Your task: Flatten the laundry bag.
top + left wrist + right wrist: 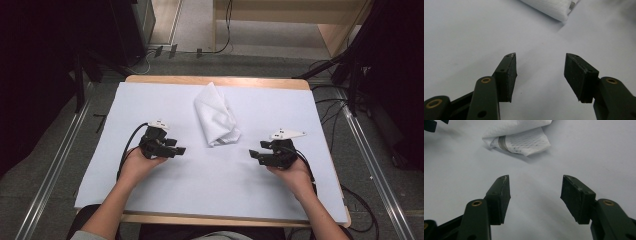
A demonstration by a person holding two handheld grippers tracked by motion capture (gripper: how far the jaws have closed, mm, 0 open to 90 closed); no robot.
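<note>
While the folded white cloth (215,116) lies on the white sheet (150,100) at the table's middle, the left gripper (176,146) rests near its left side and the right gripper (256,156) near its right. Both point inward at the cloth's near end. Each gripper's jaws stand wide apart with nothing between them, and the cloth lies beyond the fingertips (510,56), untouched.

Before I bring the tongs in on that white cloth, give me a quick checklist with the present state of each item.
1. Left tongs open, nothing between them: ok.
2. Right tongs open, nothing between them: ok.
3. White cloth lies between the two tongs, apart from both: ok.
4. Cloth flat: not ok, it lies bunched and folded.
5. White sheet bare on both paths to the cloth: ok.
6. Which edge is the cloth's corner: cannot tell.
</note>
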